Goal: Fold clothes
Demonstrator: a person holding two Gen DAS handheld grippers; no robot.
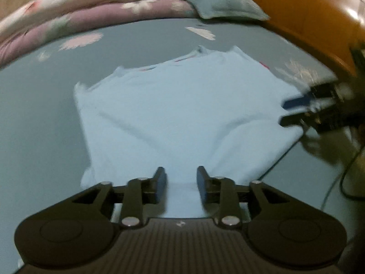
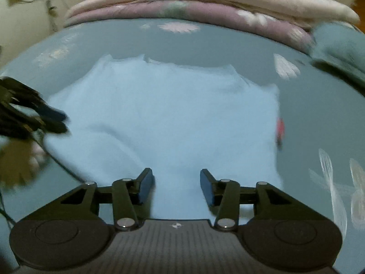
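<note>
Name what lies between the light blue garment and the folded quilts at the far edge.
Only bare sheet with printed flowers separates the garment from the quilts; the right wrist view shows it.

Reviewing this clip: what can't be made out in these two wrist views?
- Light blue garment: near hem hidden behind the left gripper and, in the right wrist view, the right gripper.
- Red mark at its edge: blurred, unreadable.
- Folded quilts: smeared by motion blur.

left gripper (image 1: 181, 182): black linkage arms, blue pads, silver pivot screws, ribbed grey base
right gripper (image 2: 176, 186): same build, small white mark
</note>
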